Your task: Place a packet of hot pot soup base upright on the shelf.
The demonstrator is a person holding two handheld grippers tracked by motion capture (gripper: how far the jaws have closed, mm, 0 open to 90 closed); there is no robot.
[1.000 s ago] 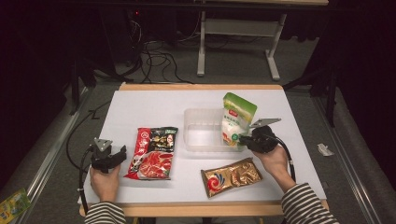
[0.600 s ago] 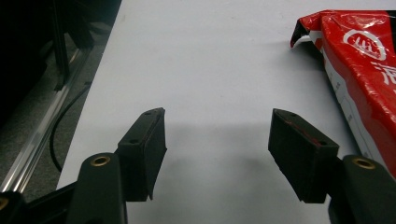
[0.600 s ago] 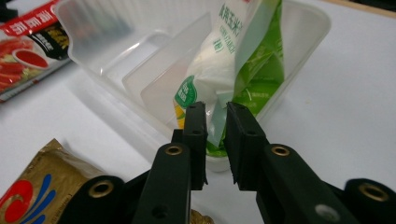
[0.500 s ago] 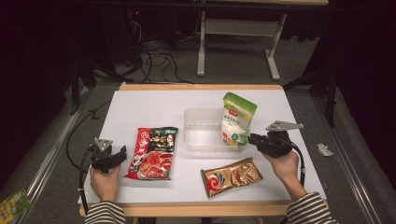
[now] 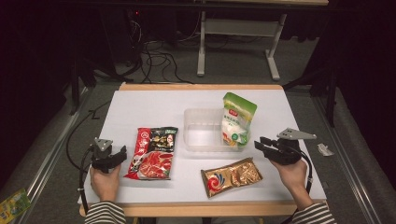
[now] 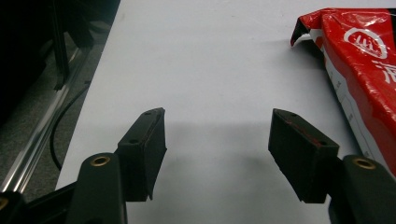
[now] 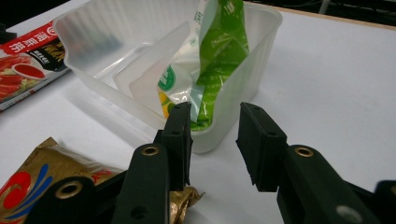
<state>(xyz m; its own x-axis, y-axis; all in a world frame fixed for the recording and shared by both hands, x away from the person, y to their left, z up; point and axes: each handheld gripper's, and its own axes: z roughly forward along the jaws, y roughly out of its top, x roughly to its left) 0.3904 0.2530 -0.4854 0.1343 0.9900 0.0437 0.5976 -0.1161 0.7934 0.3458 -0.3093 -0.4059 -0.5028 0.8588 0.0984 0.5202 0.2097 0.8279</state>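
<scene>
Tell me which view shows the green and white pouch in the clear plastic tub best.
The right gripper view: the green and white pouch stands close up inside the clear plastic tub. The high view shows it small, leaning at the tub's right end.

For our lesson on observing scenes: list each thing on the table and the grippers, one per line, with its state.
Green pouch: upright in the tub, leaning on its wall.
Tub: open, no lid.
Red packet: flat, sealed.
Gold packet: flat on table.
Left gripper: open, empty.
Right gripper: jaws just opening, empty.
</scene>
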